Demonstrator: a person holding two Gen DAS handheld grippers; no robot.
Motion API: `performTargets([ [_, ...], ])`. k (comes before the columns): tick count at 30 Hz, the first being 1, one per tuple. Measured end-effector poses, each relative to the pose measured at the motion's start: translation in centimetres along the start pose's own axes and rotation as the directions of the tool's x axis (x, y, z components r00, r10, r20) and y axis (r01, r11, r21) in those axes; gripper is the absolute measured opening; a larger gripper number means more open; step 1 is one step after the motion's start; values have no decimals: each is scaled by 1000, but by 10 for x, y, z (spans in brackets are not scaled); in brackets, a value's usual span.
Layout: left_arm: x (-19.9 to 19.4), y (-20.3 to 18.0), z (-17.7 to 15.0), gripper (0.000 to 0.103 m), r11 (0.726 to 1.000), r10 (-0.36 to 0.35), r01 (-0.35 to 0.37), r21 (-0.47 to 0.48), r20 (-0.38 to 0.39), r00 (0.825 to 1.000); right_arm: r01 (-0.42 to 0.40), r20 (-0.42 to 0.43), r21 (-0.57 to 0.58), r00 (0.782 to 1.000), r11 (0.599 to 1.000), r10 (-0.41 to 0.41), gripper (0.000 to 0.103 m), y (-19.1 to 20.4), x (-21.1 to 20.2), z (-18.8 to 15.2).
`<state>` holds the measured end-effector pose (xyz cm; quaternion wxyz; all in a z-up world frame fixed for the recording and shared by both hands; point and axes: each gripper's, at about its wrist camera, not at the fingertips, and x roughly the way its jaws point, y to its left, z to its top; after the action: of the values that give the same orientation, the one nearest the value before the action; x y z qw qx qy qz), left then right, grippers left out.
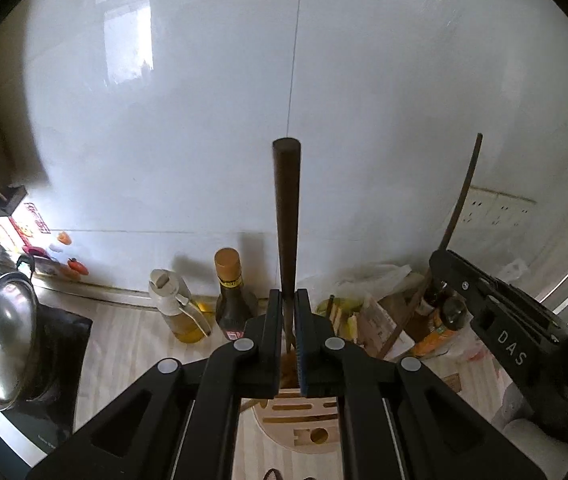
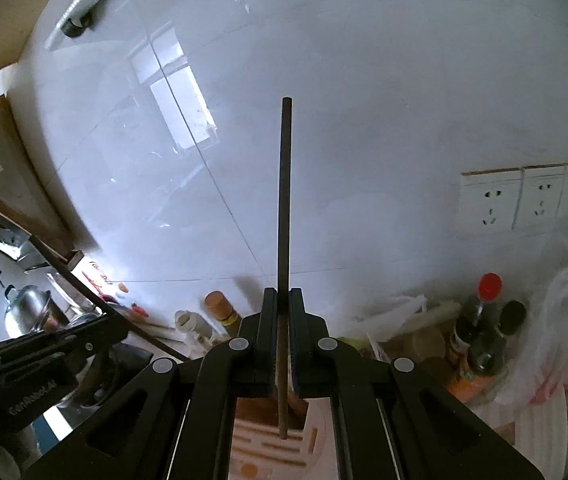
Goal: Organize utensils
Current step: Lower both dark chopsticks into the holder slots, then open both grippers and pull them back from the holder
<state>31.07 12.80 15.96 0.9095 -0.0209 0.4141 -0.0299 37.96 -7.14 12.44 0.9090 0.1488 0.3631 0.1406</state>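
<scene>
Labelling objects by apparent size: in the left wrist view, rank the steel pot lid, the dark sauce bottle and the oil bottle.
1. Steel pot lid, though nearest the camera.
2. Dark sauce bottle.
3. Oil bottle, only slightly smaller; nearly alike.

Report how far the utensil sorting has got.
Done: nothing can be confirmed; the slots that show in the wooden holder look unfilled. In hand: the left tongs are shut on one dark chopstick, the right tongs on another chopstick, both sticks pointing up above the holder. Left: both sticks must still go into the holder.
</scene>
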Motion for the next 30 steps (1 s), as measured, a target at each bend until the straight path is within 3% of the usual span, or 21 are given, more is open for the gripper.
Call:
performTargets([
  [14, 41, 2, -15, 4, 999, -33, 31, -12, -119, 992, -14, 0, -38, 1000, 999, 14, 5, -2, 44, -29],
  [24, 40, 13, -16, 11, 997, 8, -19, -72, -142, 990, -33, -83, -83, 996, 996, 26, 6, 3, 52, -43],
  [25, 37, 15, -17, 21, 996, 20, -32, -82, -141, 990, -34, -90, -88, 996, 996, 26, 8, 4, 51, -45],
  [28, 29, 21, -18, 68, 992, 56, -67, -103, -110, 992, -39, -95, -94, 995, 995, 30, 23, 3, 44, -48],
  [30, 20, 26, -21, 76, 989, 75, -84, -118, -76, 994, -39, -94, -89, 995, 995, 30, 34, 1, 35, -50],
])
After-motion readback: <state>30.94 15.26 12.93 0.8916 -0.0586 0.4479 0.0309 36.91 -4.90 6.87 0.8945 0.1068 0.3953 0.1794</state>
